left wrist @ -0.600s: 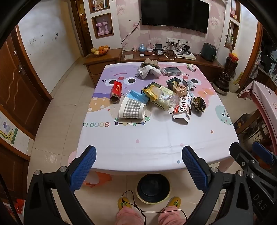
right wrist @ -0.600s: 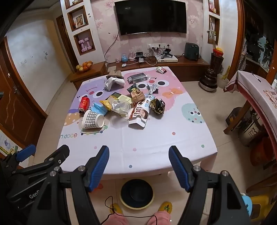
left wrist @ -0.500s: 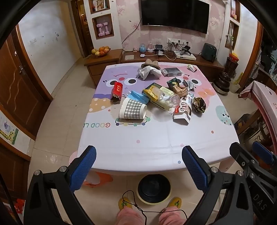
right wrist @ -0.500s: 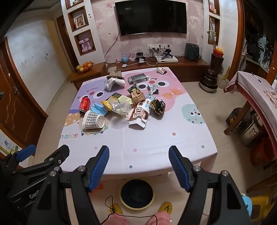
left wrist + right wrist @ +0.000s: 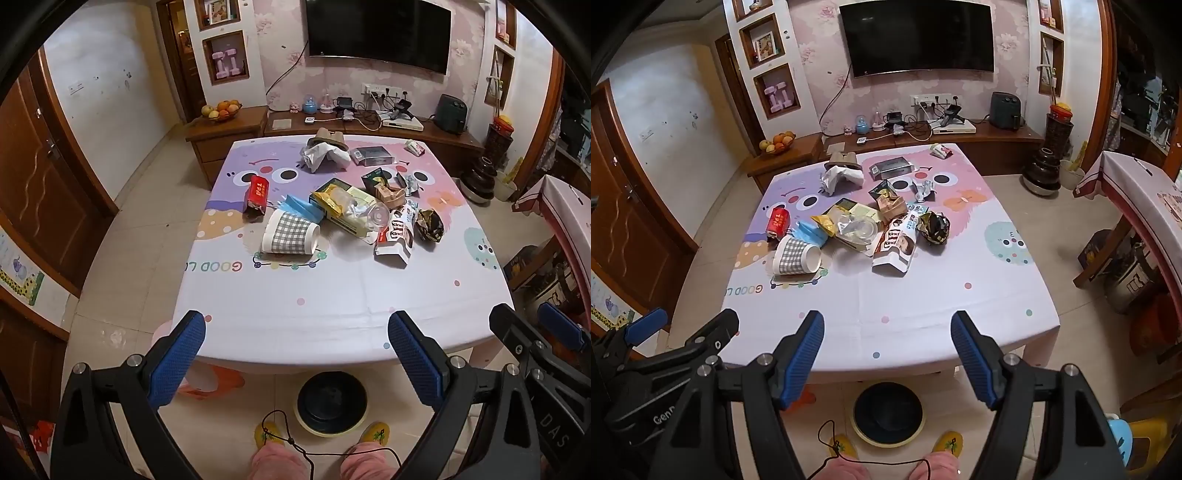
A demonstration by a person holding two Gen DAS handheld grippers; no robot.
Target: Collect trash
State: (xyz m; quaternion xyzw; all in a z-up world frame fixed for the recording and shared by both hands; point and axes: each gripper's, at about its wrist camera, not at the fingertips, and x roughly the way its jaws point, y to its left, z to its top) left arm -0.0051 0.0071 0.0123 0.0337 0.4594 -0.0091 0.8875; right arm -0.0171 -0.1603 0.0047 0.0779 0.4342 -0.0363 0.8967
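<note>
Trash lies heaped on the far half of a low table (image 5: 332, 299) (image 5: 923, 295) with a cartoon cloth: a checked paper cup (image 5: 290, 237) (image 5: 795, 255) on its side, a red packet (image 5: 257, 192) (image 5: 778, 220), a white chocolate wrapper (image 5: 397, 239) (image 5: 898, 245), a crumpled dark wrapper (image 5: 429, 226) (image 5: 934, 227), a clear plastic cup (image 5: 371, 215) (image 5: 857, 228) and yellow packets. My left gripper (image 5: 297, 334) hangs open above the near table edge, nothing between its fingers. My right gripper (image 5: 888, 332) is open beside it, also empty.
A round black bin (image 5: 331, 402) (image 5: 888, 412) stands on the floor under the near edge, by a person's slippered feet (image 5: 375, 435). A wooden TV cabinet (image 5: 923, 136) runs behind the table. Another covered table (image 5: 1137, 199) stands at the right.
</note>
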